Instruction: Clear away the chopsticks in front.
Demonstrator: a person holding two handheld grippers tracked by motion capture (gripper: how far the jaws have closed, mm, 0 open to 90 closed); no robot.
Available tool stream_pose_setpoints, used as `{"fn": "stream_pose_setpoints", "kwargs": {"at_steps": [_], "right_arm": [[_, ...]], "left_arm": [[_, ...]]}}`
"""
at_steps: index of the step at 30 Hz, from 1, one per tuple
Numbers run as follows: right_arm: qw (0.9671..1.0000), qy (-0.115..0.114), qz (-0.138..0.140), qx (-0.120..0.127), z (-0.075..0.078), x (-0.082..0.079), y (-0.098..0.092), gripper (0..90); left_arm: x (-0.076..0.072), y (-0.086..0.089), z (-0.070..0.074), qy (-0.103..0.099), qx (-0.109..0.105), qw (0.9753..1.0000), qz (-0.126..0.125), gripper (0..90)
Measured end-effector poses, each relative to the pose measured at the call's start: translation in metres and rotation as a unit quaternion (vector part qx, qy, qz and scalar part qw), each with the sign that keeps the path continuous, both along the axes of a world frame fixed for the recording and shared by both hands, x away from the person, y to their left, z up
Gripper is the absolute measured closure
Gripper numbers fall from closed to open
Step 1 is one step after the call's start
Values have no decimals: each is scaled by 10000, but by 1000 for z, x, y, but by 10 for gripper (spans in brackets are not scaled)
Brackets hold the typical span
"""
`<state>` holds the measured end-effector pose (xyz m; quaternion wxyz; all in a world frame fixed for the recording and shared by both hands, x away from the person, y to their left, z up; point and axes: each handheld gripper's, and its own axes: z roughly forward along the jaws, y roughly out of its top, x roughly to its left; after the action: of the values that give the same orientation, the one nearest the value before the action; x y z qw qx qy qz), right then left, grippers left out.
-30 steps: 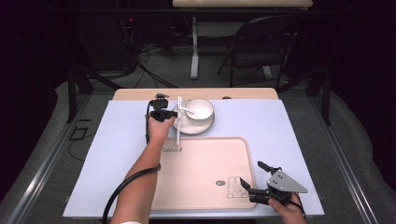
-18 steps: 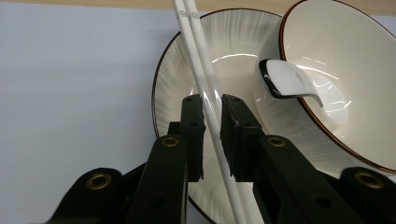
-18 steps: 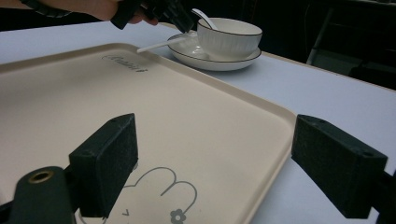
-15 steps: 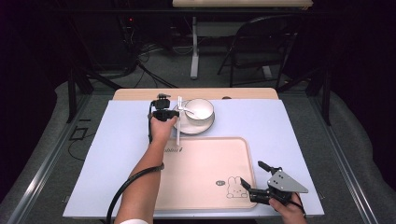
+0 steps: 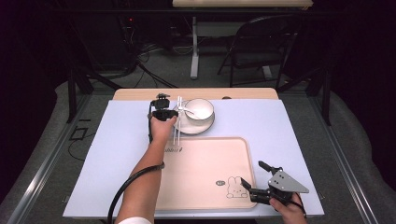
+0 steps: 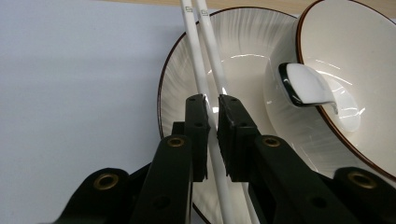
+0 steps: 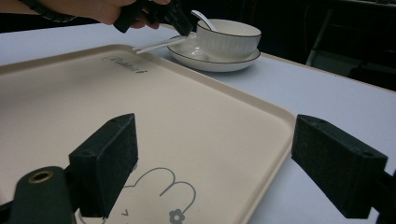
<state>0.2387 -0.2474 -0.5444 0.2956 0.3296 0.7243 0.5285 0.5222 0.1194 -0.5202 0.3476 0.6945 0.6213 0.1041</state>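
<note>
The left gripper [image 6: 211, 122] has its two black jaws drawn narrow around a pair of slim white chopsticks [image 6: 201, 56], and the likeliest trouble lies there: the jaws appear to pinch one stick firmly while the other runs just beside it, so on a lift one stick may slide free or the pair may scissor apart. The sticks lie across the rim of a round white saucer with a thin dark edge [image 6: 180, 84], their far tips pointing to the back of the table; a careless pull could drag the saucer or jolt the white, dark-rimmed bowl [image 5: 200, 109] that sits on it, tipping the white ceramic soup spoon [image 6: 310, 86] resting inside. The chopsticks look smooth, glossy and hard, so likely slippery, with small grey marks near their far ends. In the high view they sit left of the bowl, just beyond the beige plastic tray with a rabbit drawing [image 5: 201, 186]. The right gripper [image 5: 259, 179] rests with jaws spread wide and empty over the tray's near right corner.
</note>
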Motion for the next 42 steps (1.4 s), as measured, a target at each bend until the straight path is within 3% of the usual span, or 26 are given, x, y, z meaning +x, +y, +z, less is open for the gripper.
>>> {"fn": "stream_pose_setpoints", "kwargs": {"at_steps": [11, 15, 29, 34, 42], "right_arm": [[10000, 7, 2, 9, 0, 0, 0, 140], [10000, -2, 14, 12, 0, 0, 0, 140], [10000, -8, 24, 23, 0, 0, -1, 140], [10000, -2, 21, 35, 0, -1, -1, 140], [10000, -25, 45, 32, 1, 0, -1, 140]], "left_arm": [[6, 0, -6, 220, 13, 9997, 87, 815], [7, 1, -8, 346, -87, 9993, 146, 826], [16, 4, -4, 927, -356, 9946, 295, 842], [18, 6, -2, 1030, -357, 9936, 280, 845], [17, 6, 1, 1002, -360, 9940, 267, 848]]}}
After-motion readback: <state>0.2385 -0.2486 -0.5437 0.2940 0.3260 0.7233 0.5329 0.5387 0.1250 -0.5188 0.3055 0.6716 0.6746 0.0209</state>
